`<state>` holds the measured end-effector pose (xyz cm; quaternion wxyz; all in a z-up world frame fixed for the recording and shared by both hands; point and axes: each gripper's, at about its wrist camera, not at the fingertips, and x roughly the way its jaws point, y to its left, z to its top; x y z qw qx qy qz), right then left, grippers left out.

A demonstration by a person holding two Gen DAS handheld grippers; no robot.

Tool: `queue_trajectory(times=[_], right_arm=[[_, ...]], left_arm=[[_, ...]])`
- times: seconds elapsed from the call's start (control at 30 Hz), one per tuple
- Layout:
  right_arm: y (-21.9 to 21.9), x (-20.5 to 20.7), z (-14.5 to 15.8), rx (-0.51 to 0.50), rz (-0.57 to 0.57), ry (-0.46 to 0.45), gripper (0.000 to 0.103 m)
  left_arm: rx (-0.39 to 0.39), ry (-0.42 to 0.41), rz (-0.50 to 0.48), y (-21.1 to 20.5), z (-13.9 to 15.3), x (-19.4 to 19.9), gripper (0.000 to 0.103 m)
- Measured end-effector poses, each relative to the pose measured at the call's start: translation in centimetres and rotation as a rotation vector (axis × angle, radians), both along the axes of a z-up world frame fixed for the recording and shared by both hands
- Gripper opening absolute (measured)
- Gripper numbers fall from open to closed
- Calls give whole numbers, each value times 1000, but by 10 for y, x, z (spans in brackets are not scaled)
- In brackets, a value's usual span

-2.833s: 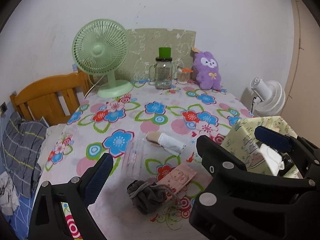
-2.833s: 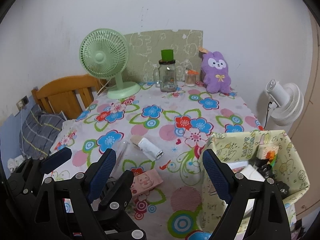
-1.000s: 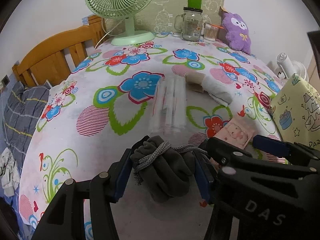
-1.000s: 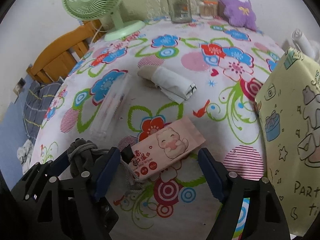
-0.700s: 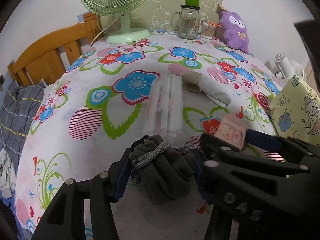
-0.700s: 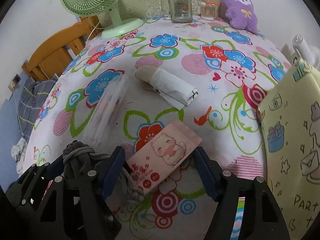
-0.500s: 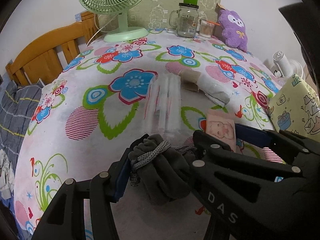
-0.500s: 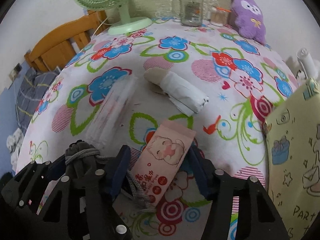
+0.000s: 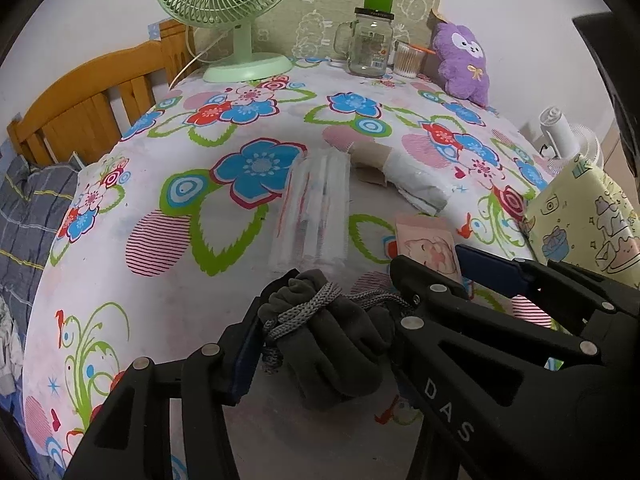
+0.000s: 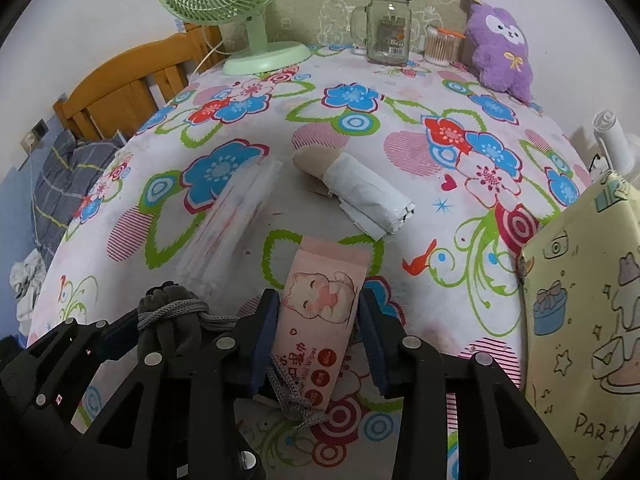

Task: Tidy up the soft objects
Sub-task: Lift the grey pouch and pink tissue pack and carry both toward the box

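My left gripper [image 9: 324,316] is shut on a dark grey drawstring pouch [image 9: 332,340] at the table's near edge; the pouch also shows in the right wrist view [image 10: 168,316]. My right gripper [image 10: 318,312] is shut on a pink wet-wipes pack [image 10: 320,312] with a cat drawing, resting on the flowered tablecloth [image 10: 400,120]. The pack also shows in the left wrist view [image 9: 426,246]. The two grippers sit side by side. A clear plastic packet [image 10: 228,224] and a white roll [image 10: 360,192] lie just beyond.
A yellow patterned box [image 10: 588,300] stands at the right edge. A green fan [image 10: 224,0], glass jar [image 10: 390,28], cotton-swab cup [image 10: 438,46] and purple plush toy [image 10: 500,48] line the far side. A wooden headboard [image 10: 132,88] is at left.
Both grippers came down to the table. The left closed on the grey pouch. The right closed on the pink wipes pack, which turned from slanted to lengthwise between the fingers.
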<state>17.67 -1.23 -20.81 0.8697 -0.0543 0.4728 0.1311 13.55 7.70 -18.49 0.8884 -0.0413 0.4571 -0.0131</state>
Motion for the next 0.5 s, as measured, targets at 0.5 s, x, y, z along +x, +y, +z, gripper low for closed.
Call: queue_trajectory(times=[0.5], right_arm=[[-13,-10,37,20,-11,-83,43]], left_arm=[[1,-81,-13,-11,34,-8,57]])
